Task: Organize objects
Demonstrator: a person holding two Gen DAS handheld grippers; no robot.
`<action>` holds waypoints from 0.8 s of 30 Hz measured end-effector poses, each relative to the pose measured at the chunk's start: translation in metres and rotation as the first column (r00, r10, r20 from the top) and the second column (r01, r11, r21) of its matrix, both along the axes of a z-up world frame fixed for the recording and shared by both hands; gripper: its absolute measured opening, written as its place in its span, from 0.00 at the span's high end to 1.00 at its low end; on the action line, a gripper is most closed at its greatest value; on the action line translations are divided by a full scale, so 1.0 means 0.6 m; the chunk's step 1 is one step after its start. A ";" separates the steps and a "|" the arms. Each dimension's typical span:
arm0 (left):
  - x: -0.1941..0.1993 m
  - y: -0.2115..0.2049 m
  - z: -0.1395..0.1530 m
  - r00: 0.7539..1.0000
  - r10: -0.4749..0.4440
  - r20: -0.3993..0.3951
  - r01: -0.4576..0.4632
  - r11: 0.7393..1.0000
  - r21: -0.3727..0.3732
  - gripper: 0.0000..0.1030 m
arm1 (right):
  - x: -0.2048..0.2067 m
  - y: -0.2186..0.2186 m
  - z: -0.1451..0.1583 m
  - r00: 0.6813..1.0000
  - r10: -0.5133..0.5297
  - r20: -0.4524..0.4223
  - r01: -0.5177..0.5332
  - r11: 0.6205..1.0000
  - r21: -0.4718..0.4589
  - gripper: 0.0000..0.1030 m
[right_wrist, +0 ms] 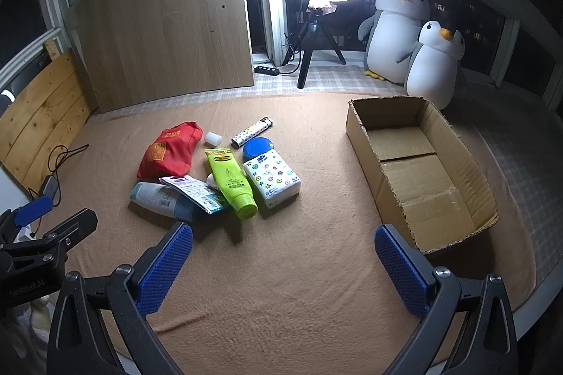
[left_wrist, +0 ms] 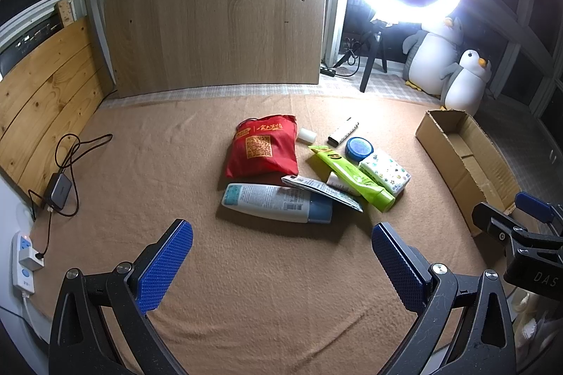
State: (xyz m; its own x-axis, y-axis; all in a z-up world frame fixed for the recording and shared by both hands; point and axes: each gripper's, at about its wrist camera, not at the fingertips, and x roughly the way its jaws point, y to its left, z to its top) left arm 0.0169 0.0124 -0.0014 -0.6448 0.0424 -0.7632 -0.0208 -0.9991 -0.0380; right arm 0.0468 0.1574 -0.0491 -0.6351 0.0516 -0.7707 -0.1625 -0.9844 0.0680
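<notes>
A tan, nubby blanket [right_wrist: 281, 287] covers the flat surface, with wide bare cloth between the clutter and both tongs. To the right lies an open corrugated box [right_wrist: 362, 142], long and rectangular, its near rim ragged and its inside empty. The things to sort sit bunched in the middle, well apart from the box: a soft red bag [left_wrist: 262, 146], a smooth white bottle [left_wrist: 271, 202] with a blue cap lying on its side, a lime tube [right_wrist: 230, 181] slanting across a flat printed packet [right_wrist: 193, 192], a patterned tissue pack [right_wrist: 272, 178] just beside the tube, a round blue tin [right_wrist: 258, 146] behind it, a slim lighter [right_wrist: 251, 132] and a small white cylinder [right_wrist: 214, 139]. The left tongs [left_wrist: 281, 266] and right tongs [right_wrist: 283, 267] both hang wide apart, their ribbed blue pads holding nothing.
</notes>
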 end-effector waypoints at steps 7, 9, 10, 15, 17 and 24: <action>-0.007 0.000 -0.007 1.000 -0.004 0.006 0.004 1.000 0.000 0.00 | -0.007 0.001 -0.002 1.000 -0.004 0.009 0.004 1.000 -0.003 0.01; -0.009 0.000 -0.009 1.000 -0.006 0.009 0.006 1.000 -0.001 0.00 | -0.009 0.002 -0.004 1.000 -0.005 0.012 0.005 1.000 -0.005 0.00; -0.011 0.001 -0.010 1.000 -0.007 0.011 0.007 1.000 -0.002 0.00 | -0.010 0.002 -0.005 1.000 -0.006 0.013 0.006 1.000 -0.005 0.01; -0.017 0.001 -0.015 1.000 -0.009 0.016 0.009 1.000 -0.004 0.00 | -0.014 0.005 -0.008 1.000 -0.012 0.022 0.012 1.000 -0.010 0.00; -0.020 0.001 -0.017 1.000 -0.011 0.018 0.011 1.000 -0.006 0.00 | -0.016 0.007 -0.009 1.000 -0.015 0.026 0.016 1.000 -0.012 0.00; -0.032 -0.004 -0.025 1.000 -0.011 0.025 0.012 1.000 -0.010 0.00 | -0.022 0.009 -0.014 0.999 -0.022 0.039 0.023 1.000 -0.018 0.00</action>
State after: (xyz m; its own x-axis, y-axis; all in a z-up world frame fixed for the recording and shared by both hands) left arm -0.0023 0.0099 -0.0166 -0.6251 0.0419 -0.7794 -0.0314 -0.9991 -0.0286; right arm 0.0338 0.1625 -0.0575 -0.6039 0.0511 -0.7955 -0.1871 -0.9791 0.0792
